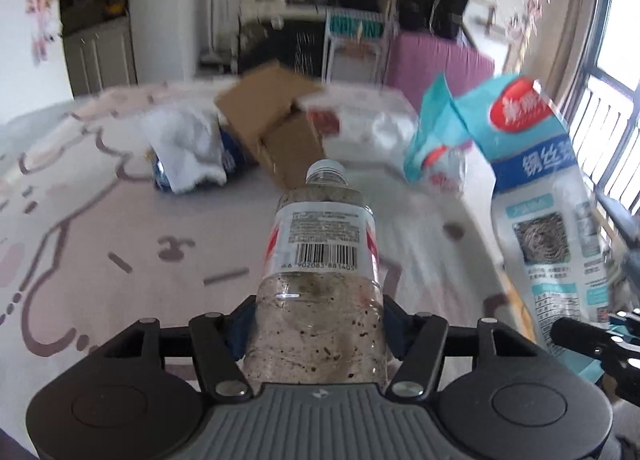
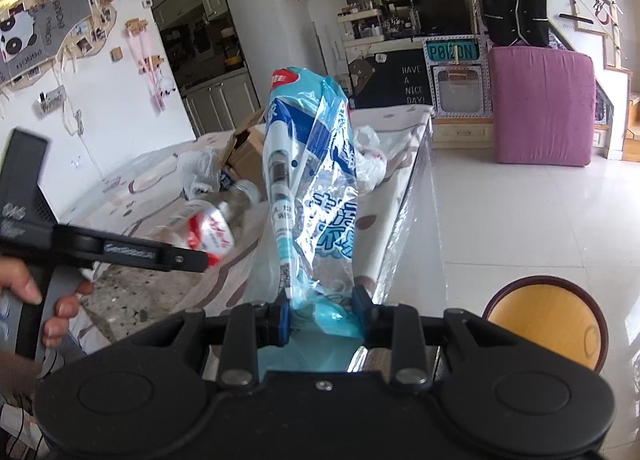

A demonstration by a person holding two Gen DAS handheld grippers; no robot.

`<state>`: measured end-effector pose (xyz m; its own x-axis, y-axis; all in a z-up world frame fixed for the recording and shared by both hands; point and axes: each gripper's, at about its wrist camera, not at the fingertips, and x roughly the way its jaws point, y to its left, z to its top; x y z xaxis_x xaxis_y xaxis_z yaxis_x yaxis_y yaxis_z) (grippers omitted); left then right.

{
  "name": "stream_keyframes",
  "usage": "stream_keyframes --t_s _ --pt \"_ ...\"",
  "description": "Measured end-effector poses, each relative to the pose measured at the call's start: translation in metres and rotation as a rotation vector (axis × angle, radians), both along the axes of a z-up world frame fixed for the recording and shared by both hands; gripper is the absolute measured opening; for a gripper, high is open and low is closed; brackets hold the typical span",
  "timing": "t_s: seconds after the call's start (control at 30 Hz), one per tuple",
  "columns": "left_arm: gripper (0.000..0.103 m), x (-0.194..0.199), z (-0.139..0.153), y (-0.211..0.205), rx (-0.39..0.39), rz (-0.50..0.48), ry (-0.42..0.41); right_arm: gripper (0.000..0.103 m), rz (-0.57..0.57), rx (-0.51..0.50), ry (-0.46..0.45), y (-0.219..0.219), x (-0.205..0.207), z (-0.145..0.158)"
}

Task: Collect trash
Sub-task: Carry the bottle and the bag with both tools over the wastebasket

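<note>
Plastic bottle [image 1: 320, 260]: clear, uncapped, grimy inside, with a white-and-red barcoded label. It is clamped at its base between the half-closed jaws of the left gripper [image 1: 318, 324], above the patterned table [image 1: 120, 220]; its long axis runs forward along the fingers, neck towards the cardboard box [image 1: 268, 120] beyond it. The right gripper [image 2: 322, 318], nearly closed, pinches a blue-and-white plastic package [image 2: 312, 180] standing upright, just right of the bottle. Only the right wrist view shows the person's hand [image 2: 44, 300] on the left gripper and an orange-topped stool [image 2: 548, 324] on the tiled floor.
</note>
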<state>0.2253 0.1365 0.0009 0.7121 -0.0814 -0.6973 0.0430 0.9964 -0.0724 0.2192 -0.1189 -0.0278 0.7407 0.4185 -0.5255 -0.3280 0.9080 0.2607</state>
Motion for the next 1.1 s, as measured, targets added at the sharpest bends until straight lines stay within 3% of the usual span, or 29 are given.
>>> stream_keyframes --t_s 0.27,0.57,0.87,1.1 --pt "0.062 -0.026 0.043 -0.035 -0.024 -0.008 -0.173 0.031 -0.061 0.038 -0.074 -0.035 -0.008 0.025" --pt "0.062 -0.028 0.061 -0.099 -0.044 -0.086 -0.255 0.031 -0.157 0.047 -0.126 -0.092 -0.024 0.037" --pt "0.062 0.006 0.039 -0.182 -0.074 -0.206 -0.206 0.031 -0.298 0.030 -0.103 -0.171 -0.030 0.022" --pt "0.062 0.047 -0.012 -0.243 -0.094 -0.280 -0.054 0.031 -0.380 0.034 0.006 -0.229 -0.015 -0.015"
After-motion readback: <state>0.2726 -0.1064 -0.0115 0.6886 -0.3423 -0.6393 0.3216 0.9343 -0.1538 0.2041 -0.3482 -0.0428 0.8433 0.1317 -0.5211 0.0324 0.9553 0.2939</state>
